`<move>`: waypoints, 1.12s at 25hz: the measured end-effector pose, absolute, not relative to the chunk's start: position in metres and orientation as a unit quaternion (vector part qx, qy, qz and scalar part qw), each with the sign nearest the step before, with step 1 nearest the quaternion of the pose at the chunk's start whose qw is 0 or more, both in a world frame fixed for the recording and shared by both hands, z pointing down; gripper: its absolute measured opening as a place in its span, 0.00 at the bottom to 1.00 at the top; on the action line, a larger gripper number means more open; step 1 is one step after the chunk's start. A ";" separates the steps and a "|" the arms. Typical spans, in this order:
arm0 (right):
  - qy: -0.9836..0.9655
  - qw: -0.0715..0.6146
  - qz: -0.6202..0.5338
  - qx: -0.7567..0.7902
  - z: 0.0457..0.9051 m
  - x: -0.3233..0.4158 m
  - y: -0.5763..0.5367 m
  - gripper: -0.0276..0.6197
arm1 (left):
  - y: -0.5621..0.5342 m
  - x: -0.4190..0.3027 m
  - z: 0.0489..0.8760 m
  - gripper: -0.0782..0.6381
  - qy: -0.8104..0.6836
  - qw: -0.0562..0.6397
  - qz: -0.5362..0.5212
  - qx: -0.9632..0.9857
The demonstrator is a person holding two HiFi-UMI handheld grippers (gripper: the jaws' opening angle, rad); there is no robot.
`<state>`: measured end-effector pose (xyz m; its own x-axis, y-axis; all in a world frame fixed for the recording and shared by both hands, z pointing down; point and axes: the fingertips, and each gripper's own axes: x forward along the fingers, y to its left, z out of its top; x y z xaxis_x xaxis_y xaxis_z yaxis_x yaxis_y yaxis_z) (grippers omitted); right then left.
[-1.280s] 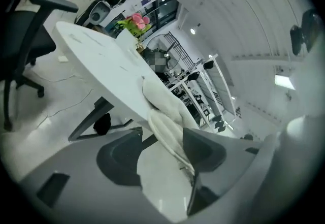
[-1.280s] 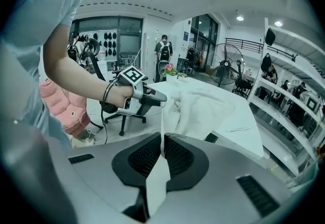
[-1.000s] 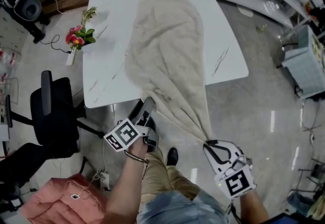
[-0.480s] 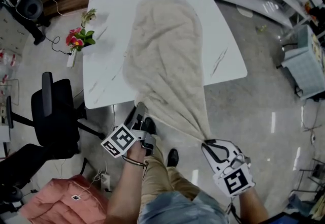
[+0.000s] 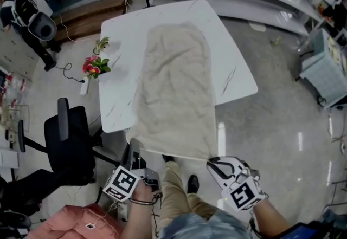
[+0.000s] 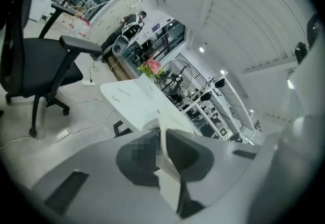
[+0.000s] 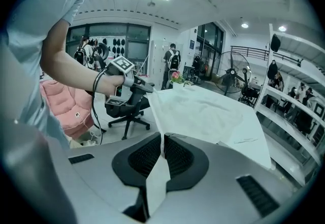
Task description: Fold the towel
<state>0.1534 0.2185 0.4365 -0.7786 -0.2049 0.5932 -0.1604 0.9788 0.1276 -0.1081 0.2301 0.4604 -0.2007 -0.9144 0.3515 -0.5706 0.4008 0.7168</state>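
Nearest are two tools, one in each of the person's hands. The left tool (image 5: 132,149) has just been closing its jaws and now pinches the near left corner of the towel (image 5: 176,91), a strip of cloth running between the pads in its own view. The right tool (image 5: 212,162) is clenched on the near right corner, with a flap of the same cloth hanging through its jaws. There is one towel, pale beige. Its near hem is stretched in the air between the two tools, off the near edge of the counter (image 5: 122,43), and the rest lies spread up the middle of the top, ending short of the far edge. Below the hem one dark shoe (image 5: 192,182) shows whole on the floor (image 5: 271,118), and a second is mostly covered by the cloth. Left of the near left corner stands one black office chair (image 5: 68,143), and at the lower frame edge one pink padded garment (image 5: 70,221) is cut off. There is one counter, white with faint veining, and the towel hides most of its near edge. One bunch of flowers (image 5: 93,66), pink and green in a slim white vase, sits at the counter's left edge; whether it stands on the top or just beside it is hard to tell. Both forearms are cut off at the bottom of the head view.
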 end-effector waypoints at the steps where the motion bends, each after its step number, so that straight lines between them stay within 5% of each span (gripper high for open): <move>1: -0.944 0.314 -0.038 0.095 0.433 0.152 0.220 0.10 | 0.236 -0.109 0.452 0.16 -0.749 0.380 -0.224 0.495; 28: -0.962 0.236 -0.083 0.107 0.339 0.164 0.246 0.10 | 0.290 -0.094 0.324 0.16 -0.777 0.297 -0.235 0.502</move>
